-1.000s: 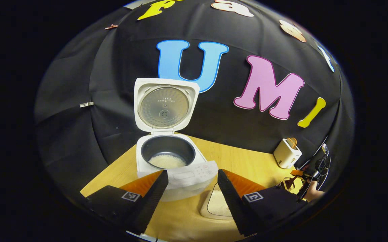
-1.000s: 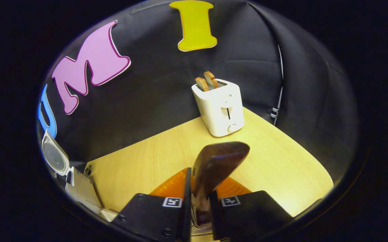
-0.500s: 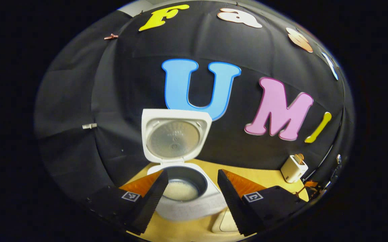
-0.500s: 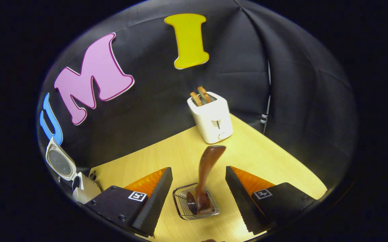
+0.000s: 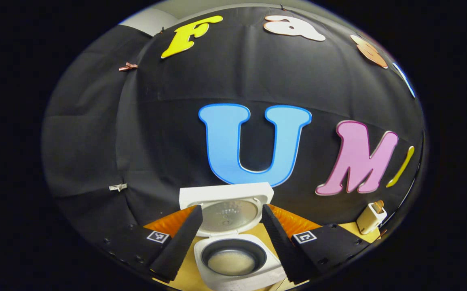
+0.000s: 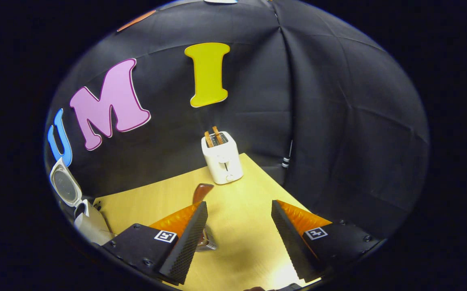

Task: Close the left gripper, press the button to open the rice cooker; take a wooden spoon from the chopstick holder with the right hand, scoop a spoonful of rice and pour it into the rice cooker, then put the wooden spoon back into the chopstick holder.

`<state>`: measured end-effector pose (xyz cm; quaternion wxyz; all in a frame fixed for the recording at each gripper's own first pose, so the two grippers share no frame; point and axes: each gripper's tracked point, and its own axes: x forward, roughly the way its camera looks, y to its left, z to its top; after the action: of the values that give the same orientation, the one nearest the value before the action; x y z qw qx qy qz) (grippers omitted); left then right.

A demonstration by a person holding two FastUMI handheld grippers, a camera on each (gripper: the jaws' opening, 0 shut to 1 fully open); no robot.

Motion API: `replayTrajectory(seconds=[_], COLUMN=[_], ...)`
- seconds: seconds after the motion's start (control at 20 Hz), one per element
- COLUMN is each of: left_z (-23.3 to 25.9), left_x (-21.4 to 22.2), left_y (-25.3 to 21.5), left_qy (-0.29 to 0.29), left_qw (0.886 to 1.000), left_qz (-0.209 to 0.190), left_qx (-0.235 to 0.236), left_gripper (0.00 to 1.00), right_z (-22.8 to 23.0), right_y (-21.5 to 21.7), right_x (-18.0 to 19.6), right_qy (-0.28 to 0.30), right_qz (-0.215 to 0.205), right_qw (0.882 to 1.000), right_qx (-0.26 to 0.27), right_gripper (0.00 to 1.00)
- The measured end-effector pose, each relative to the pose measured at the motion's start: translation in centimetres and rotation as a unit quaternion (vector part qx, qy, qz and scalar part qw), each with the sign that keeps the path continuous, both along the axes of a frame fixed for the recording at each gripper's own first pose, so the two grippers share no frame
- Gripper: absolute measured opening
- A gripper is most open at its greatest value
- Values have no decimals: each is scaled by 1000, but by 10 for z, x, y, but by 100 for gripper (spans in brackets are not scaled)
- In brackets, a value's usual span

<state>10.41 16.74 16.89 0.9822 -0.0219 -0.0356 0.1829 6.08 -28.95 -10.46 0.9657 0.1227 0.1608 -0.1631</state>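
In the left gripper view, the left gripper [image 5: 230, 238] hangs with its fingers spread wide and nothing between them. Beyond and below them sits the cooker [image 5: 239, 264] on the yellow surface [image 5: 184, 279], its lid [image 5: 226, 210] standing upright and open at the back. The dark inner pot holds a pale layer of rice [image 5: 231, 262] at the bottom. The fingers flank the lid on either side but touch nothing (the gap is empty air). Far off to the right stands a white toaster [image 5: 370, 218] against the black wall.

In the right gripper view, the right gripper [image 6: 239, 240] is likewise wide open and holds nothing. The spoon [image 6: 201, 192] stands tilted in the wire holder [image 6: 208, 243], which is mostly hidden behind the left-hand finger; only the brown handle end above that finger and a bit of the wire base beside it can be seen. The spoon is apart from both fingers. The toaster [image 6: 222, 157] stands farther back on the surface [image 6: 241, 226], with two slices of bread [image 6: 213, 136] sticking up from its slots. At the left edge the cooker [image 6: 89, 226] shows again, lid [image 6: 65, 186] raised.
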Motion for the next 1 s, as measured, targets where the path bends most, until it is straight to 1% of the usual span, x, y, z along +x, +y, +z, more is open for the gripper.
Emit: replayTrajectory(seconds=[0.15, 0.25, 0.35, 0.45, 0.55, 0.65, 0.75, 0.9, 1.0], left_z=[27, 45, 62, 75, 68, 54, 46, 30, 17], left_x=[20, 31, 44, 56, 72, 90, 107, 134, 150], left_y=[4, 13, 26, 42, 56, 71, 91, 107, 108], left_qy=[-32, -52, -62, -79, -71, -54, -38, -9, 10], left_qw=[999, 998, 997, 997, 997, 998, 999, 1000, 1000], left_qz=[-3, -2, -2, 1, -2, -4, 6, 5, -2], left_qx=[-29, -42, -37, -20, -25, -30, -16, 9, 14], left_gripper=[95, 95, 95, 95, 94, 95, 95, 94, 94], right_z=[-1, 1, 8, 13, 23, 32, 38, 37, 30], right_y=[-11, -17, -27, -30, -26, -19, -9, 19, 39], right_x=[-16, -29, -36, -43, -48, -51, -53, -49, -48], right_qy=[8, 17, 18, 25, 25, 23, 22, 21, 30], right_qz=[0, 3, -4, -11, -17, -18, -17, -8, 8], right_qw=[1000, 1000, 1000, 999, 1000, 999, 999, 999, 999], right_qx=[8, 0, -18, -16, -9, -22, -38, -28, -24], right_gripper=[98, 98, 98, 98, 98, 98, 98, 99, 99])
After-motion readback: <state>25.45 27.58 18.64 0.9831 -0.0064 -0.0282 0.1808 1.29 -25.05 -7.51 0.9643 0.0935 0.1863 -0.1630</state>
